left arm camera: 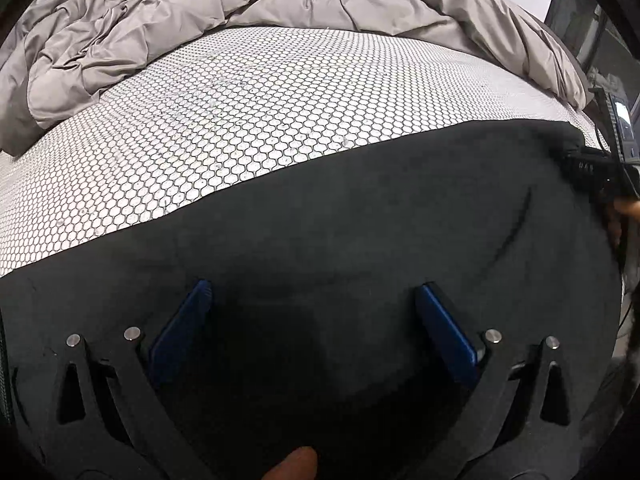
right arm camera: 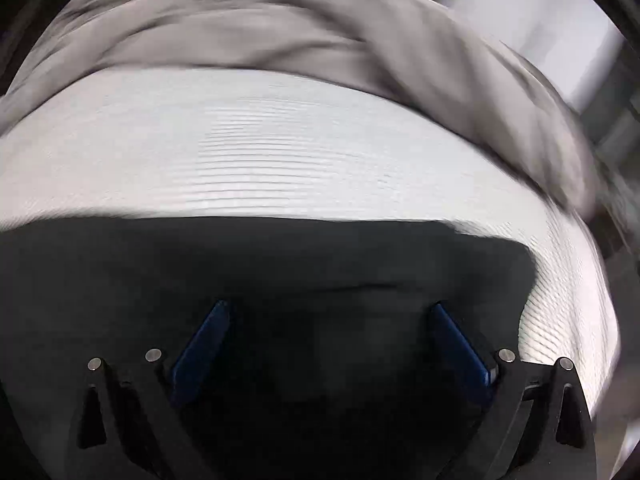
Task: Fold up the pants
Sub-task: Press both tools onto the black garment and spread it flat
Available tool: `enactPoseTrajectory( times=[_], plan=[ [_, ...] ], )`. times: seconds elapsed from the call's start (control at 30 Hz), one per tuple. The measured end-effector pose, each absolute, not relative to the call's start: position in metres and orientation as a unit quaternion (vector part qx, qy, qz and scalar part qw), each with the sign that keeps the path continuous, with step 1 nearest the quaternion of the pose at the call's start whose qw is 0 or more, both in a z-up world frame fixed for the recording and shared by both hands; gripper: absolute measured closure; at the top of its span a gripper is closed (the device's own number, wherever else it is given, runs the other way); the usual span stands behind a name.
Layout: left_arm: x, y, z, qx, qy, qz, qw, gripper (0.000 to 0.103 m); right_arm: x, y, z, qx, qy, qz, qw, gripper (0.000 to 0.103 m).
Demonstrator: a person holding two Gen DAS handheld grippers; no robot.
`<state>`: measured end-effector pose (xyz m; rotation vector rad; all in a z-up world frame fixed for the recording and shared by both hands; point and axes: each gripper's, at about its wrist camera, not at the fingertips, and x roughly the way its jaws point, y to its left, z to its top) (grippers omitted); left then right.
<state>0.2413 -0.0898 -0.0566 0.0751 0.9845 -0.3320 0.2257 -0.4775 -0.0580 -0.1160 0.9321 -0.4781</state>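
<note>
- Blue pads on the left gripper [left arm camera: 312,292] stand wide apart, nothing caught between them, just the dark cloth of the pants [left arm camera: 360,220] spread below.
- A fingertip [left arm camera: 294,466] pokes in at the bottom edge of the left wrist view, between the black finger arms.
- Over to the right gripper [right arm camera: 328,312]: same story, blue pads spread wide, nothing pinched, hanging over the pants [right arm camera: 260,264].
- The pants lie flat on the bed, filling the near half of both views; their far edge runs as a long clean line across the honeycomb-patterned sheet [left arm camera: 240,112].
- On the left wrist view a corner of the pants ends at far right, right by a black device [left arm camera: 588,168] with a small screen; part of a hand [left arm camera: 630,208] shows just below it, cut by the lens rim.
- On the right wrist view the pants' right edge curves down with bare sheet [right arm camera: 568,300] beside it.
- Beyond the far edge there is a broad strip of open sheet, then a rumpled grey duvet [left arm camera: 180,12] heaped along the back and down the right side.
- The right wrist view is smeared with motion blur: the sheet's pattern reads as streaks, the duvet [right arm camera: 240,36] as soft grey mass.
- Near edges of the pants are hidden under both grippers' bodies, so I cannot tell how the garment is folded.
</note>
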Motion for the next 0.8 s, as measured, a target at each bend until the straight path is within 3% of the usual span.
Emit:
enactPoseTrajectory(
  times=[0.33, 0.5, 0.6, 0.8],
  plan=[
    [0.237, -0.138, -0.019, 0.032, 0.431, -0.165, 0.886, 0.001, 0.191, -0.398, -0.011, -0.103, 0.397, -0.126, 0.903, 0.002],
    [0.265, -0.171, -0.049, 0.039, 0.479, -0.173, 0.859, 0.001, 0.198, -0.341, -0.033, -0.096, 0.434, 0.034, 0.895, 0.002],
    [0.259, -0.15, -0.057, 0.049, 0.481, -0.152, 0.862, 0.0, 0.209, -0.358, -0.05, -0.105, 0.458, 0.016, 0.882, 0.002],
    [0.238, -0.028, -0.054, 0.054, 0.472, 0.039, 0.879, 0.0, 0.201, -0.376, -0.058, -0.089, 0.477, -0.005, 0.875, 0.001]
  ],
)
